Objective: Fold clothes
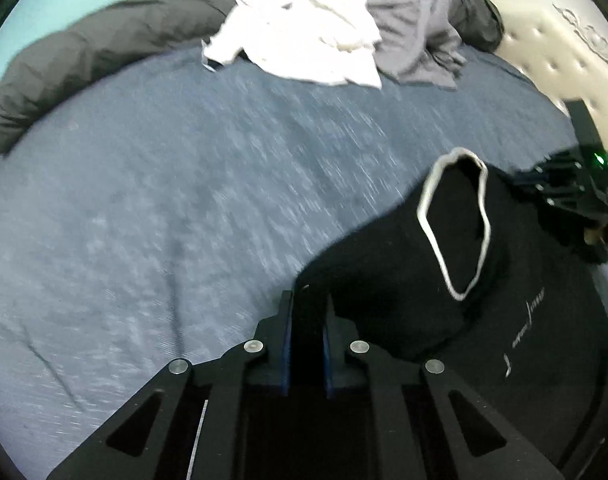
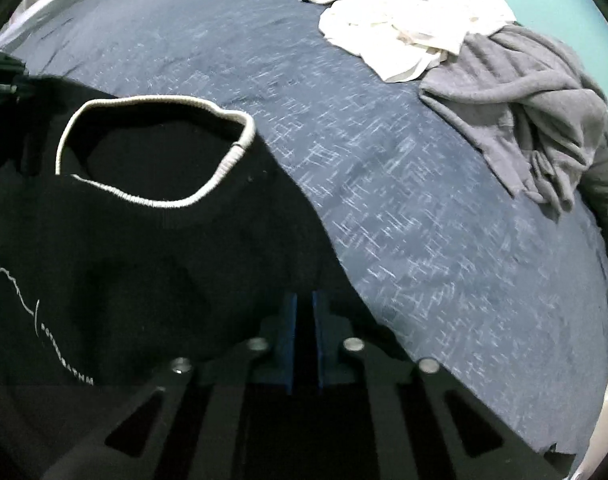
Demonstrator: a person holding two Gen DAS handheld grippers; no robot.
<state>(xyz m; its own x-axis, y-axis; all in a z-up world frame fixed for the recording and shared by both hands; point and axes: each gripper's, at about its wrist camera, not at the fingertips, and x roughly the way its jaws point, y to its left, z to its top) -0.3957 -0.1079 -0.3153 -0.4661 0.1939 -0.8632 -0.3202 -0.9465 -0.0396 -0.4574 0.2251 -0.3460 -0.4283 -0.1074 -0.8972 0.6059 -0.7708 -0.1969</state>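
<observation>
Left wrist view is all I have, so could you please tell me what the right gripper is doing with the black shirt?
Observer: The right gripper has its jaws nearly closed on the black shirt, below the white-trimmed collar.
Operator: Thank you. Is there readable print on the shirt?
Observer: Yes, small white capital letters follow the thin line; I cannot read them fully.
Operator: What lies beyond the gray garment?
Observer: The gray garment drapes over a dark comforter at the bed's edge.

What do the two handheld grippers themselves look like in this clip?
Both are matte black. The left gripper and right gripper have blue pads inside flat fingers, angular linkage arms with triangular cut-outs, and round silver pivot screws. A green light glows on the right one.
</observation>
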